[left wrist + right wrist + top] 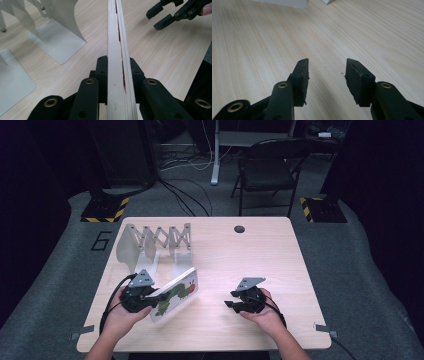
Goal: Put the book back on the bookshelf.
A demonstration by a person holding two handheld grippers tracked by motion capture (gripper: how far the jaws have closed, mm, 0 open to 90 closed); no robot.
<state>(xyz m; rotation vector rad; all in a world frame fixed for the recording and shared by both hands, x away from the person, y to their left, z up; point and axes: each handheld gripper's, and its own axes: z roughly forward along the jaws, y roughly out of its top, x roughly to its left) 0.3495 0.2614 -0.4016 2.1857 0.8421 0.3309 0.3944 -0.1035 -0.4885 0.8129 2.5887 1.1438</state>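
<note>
— Left claw (150, 301) from the high view: clamped on the near edge of the white board book with the green caterpillar cover (176, 294), which is lifted and tilted, just in front of the grey metal accordion book rack (150, 242). Right claw (231, 304) rests low over the pale wooden table (260, 250), well to the right of the rack, jaws parted, holding nothing.

— And the left gripper view?

— Both jaws press the book's page edges, spine running straight away from the camera. The rack's flat foot plates lie just left of the book; no part of the book is between the rack's dividers yet.

— Right gripper view?

— Open jaws over bare wood, nothing between them.

— So how far along?

— I'd judge the pickup done; carrying the book into a rack slot and releasing it is left.
</note>
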